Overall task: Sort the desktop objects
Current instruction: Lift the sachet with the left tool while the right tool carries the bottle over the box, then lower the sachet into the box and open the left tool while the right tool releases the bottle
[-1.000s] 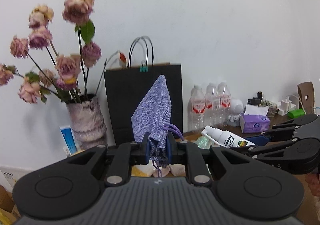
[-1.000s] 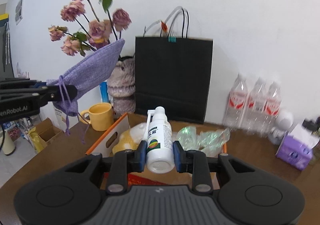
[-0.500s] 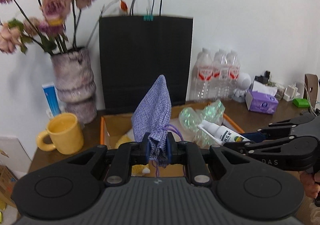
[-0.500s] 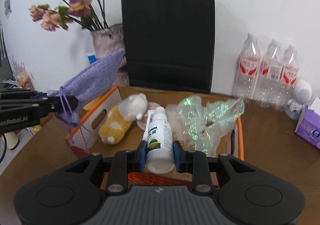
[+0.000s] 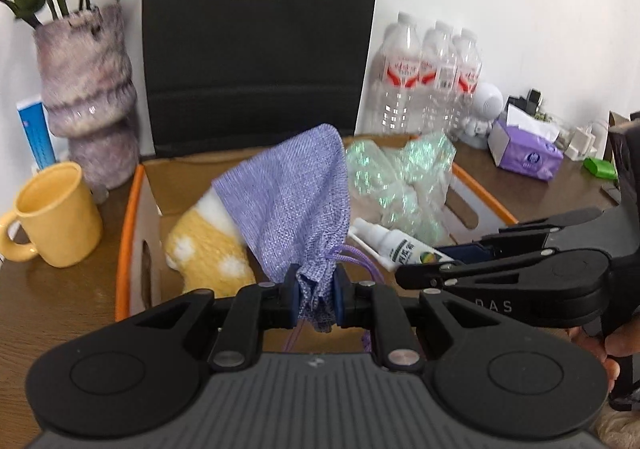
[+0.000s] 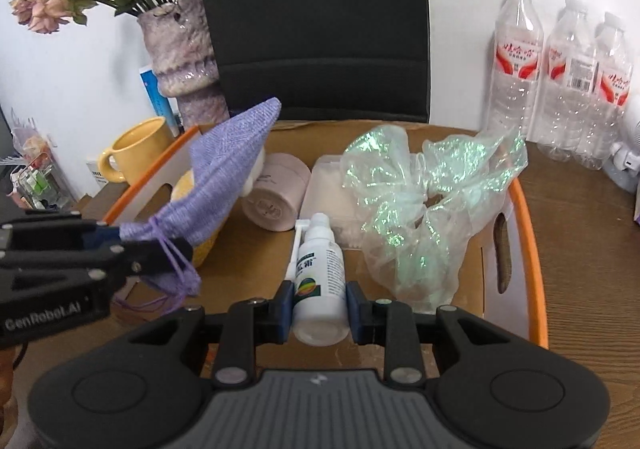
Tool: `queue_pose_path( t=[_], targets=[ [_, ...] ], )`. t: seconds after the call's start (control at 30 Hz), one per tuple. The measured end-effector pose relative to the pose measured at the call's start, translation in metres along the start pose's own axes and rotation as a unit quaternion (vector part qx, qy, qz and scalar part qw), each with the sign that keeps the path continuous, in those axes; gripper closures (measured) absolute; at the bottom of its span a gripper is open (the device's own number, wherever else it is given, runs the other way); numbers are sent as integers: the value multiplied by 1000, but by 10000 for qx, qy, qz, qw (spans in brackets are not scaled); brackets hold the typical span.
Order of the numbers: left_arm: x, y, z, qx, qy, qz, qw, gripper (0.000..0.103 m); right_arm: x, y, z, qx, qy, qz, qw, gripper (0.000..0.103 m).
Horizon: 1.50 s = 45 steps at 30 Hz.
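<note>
Two tongs are loaded at once. The left tongs (image 5: pixel 314 299) pinch the gathered neck of a purple drawstring pouch (image 5: pixel 292 205), whose body leans up over a yellow plush toy (image 5: pixel 208 249) in the cardboard box (image 6: pixel 530 249). The right tongs (image 6: pixel 319 307) clamp a white spray bottle (image 6: pixel 320 285) around its lower body, nozzle pointing away, just above the box floor beside a crumpled iridescent wrapper (image 6: pixel 420 217) and a pink roll (image 6: pixel 276 201).

Judging by this, both items hover inside the box's outline, which fits either setting them in or lifting them out; the pictures alone do not settle which. Both tongs sit low and roughly level, side by side, aimed toward the black bag (image 6: pixel 312 21) behind the box on the table (image 6: pixel 592 249).
</note>
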State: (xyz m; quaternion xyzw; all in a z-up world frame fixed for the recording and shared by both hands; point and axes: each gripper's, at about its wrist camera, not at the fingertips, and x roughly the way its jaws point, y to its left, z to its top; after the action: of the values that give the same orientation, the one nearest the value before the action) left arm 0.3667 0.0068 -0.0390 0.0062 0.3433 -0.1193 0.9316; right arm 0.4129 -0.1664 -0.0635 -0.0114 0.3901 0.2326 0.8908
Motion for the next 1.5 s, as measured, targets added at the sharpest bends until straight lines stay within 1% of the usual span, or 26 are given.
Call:
queue_pose_path(
  t=[0.2,0.33,0.5,0.57,0.63,0.67,0.7,0.73,0.77,0.8,0.9,0.93,0.97,1.0,1.07,1.1,1.2,1.43,1.5],
  targets=[
    [10,3,-5,-57,182,-92,9998,84,8,-3,-4,71,45,7,10000,77],
    [10,2,-7,-91,235,-136,9996,71,4,-3,-2,94,-110,-43,9999,77],
    [7,0,-8,-144,183,-168,9996,66,-6,-1,-1,28,-263,-34,9996,77],
    [4,-1,-7,-157,136,-157,9997,59,-9,-2,-2,34,-284,-40,9996,76],
    [0,-2,-7,-157,62,-187,9997,56,-10,-2,-2,62,-287,-48,9996,71],
    [-2,-2,-7,-167,22,-207,9996,50,-11,-3,-2,75,-296,-53,9995,66],
    [-4,-2,-7,-176,-14,-217,9996,47,-12,-3,-2,87,-307,-57,9995,61],
    [-6,-3,-7,-183,-36,-199,9996,38,-13,-3,-2,99,-318,-62,9994,58],
    [-7,-3,-6,-183,-47,-148,9997,23,-15,-3,-2,112,-348,-50,9993,55],
    [-9,-4,-6,-174,-57,-77,9998,17,-18,-3,-3,121,-379,-40,9992,52],
    [-17,-7,-6,-81,-129,43,9999,11,-27,-3,-4,132,-491,-2,9987,44],
    [-21,-8,-5,-56,-159,92,9998,4,-30,-3,-4,124,-513,-9,9986,42],
    [-24,-9,-5,-42,-194,160,9997,1,-33,-2,-4,114,-533,-17,9985,38],
    [-27,-11,-4,-16,-227,219,9995,0,-36,-2,-4,99,-550,-26,9984,32],
    [-34,-13,-4,36,-269,308,9992,0,-43,0,-5,65,-586,-49,9982,23],
    [-37,-14,-3,55,-281,346,9990,0,-46,1,-6,46,-607,-64,9981,21],
    [-48,-17,-4,111,-332,475,9983,0,-60,6,-7,3,-676,-131,9976,16],
    [-76,-26,-4,198,-471,618,9968,0,-91,17,-11,-98,-838,-287,9960,14],
    [-86,-28,-5,223,-522,649,9963,0,-100,20,-12,-127,-884,-332,9954,11]
  ],
)
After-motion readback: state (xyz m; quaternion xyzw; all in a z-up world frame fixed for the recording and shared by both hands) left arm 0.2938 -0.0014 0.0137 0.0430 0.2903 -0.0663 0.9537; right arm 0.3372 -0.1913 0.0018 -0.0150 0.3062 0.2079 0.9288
